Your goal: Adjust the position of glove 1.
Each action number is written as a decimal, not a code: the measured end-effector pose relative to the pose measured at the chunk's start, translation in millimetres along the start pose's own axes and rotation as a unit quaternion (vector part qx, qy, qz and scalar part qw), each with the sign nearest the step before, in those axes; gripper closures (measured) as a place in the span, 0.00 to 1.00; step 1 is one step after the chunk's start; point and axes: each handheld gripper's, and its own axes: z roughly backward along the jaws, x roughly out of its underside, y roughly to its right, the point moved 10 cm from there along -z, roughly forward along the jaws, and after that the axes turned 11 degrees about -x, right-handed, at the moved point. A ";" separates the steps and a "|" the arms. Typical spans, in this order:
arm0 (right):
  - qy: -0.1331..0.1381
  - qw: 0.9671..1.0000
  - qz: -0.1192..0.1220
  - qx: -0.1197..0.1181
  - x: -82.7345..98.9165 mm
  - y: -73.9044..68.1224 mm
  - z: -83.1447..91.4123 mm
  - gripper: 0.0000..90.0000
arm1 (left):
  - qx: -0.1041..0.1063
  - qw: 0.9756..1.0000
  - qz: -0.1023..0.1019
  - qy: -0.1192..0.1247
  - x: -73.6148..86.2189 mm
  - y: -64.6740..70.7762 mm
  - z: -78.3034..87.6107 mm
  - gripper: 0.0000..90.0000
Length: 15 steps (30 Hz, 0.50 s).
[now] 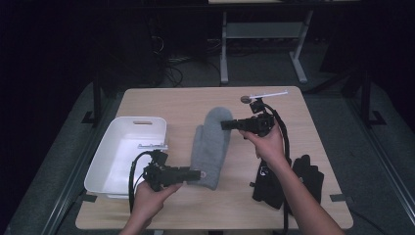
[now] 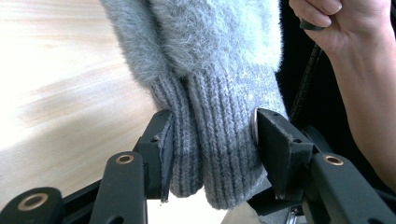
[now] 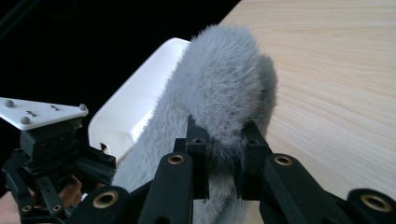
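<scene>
A grey fuzzy mitten (image 1: 211, 147) lies lengthwise in the middle of the wooden table (image 1: 171, 105), ribbed cuff toward the person. My left gripper (image 1: 195, 174) comes in from the left at the near end. In the left gripper view its jaws squeeze the ribbed cuff (image 2: 215, 154) from both sides, the left gripper (image 2: 210, 121) shut on it. My right gripper (image 1: 225, 125) reaches in from the right at the far end. In the right gripper view the right gripper (image 3: 224, 135) pinches the fluffy tip of the mitten (image 3: 219, 88), which stands up off the table.
A white plastic bin (image 1: 127, 147) stands at the table's left side, close behind the left hand. A pair of black gloves (image 1: 308, 176) lies at the near right, partly under the right forearm. Desk legs and cables fill the dark floor beyond the table.
</scene>
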 end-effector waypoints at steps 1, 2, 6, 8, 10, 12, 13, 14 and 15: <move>0.000 1.000 0.000 -0.001 -2.0 -1.4 -1.5 0.87 | -0.002 1.000 0.000 0.002 -1.1 -0.6 2.6 0.55; 0.001 1.000 0.001 -0.002 -3.8 -3.2 -3.2 0.87 | -0.003 1.000 0.001 0.003 -2.1 -1.1 5.0 0.55; -0.001 1.000 0.003 -0.006 -11.0 -9.9 -10.0 0.87 | -0.007 1.000 -0.002 0.007 -5.0 -3.9 14.3 0.55; -0.001 1.000 0.005 -0.006 -13.9 -12.1 -12.8 0.87 | -0.008 1.000 0.001 0.010 -6.5 -5.1 18.3 0.55; -0.001 1.000 0.004 -0.011 -18.0 -15.9 -18.1 0.87 | -0.010 1.000 -0.004 0.013 -7.8 -7.1 22.8 0.55; -0.002 1.000 0.002 -0.014 -19.8 -17.8 -20.4 0.87 | -0.010 1.000 -0.003 0.015 -8.8 -8.0 26.0 0.55; -0.003 1.000 0.001 -0.015 -20.9 -18.9 -21.7 0.87 | -0.012 1.000 -0.003 0.015 -8.9 -8.6 27.8 0.55; -0.003 1.000 0.001 -0.015 -20.9 -18.9 -21.7 0.87 | -0.010 1.000 -0.001 0.016 -9.7 -8.8 29.3 0.55; -0.001 1.000 0.000 -0.019 -22.2 -20.5 -23.0 0.87 | -0.011 1.000 -0.002 0.016 -10.0 -9.8 31.2 0.55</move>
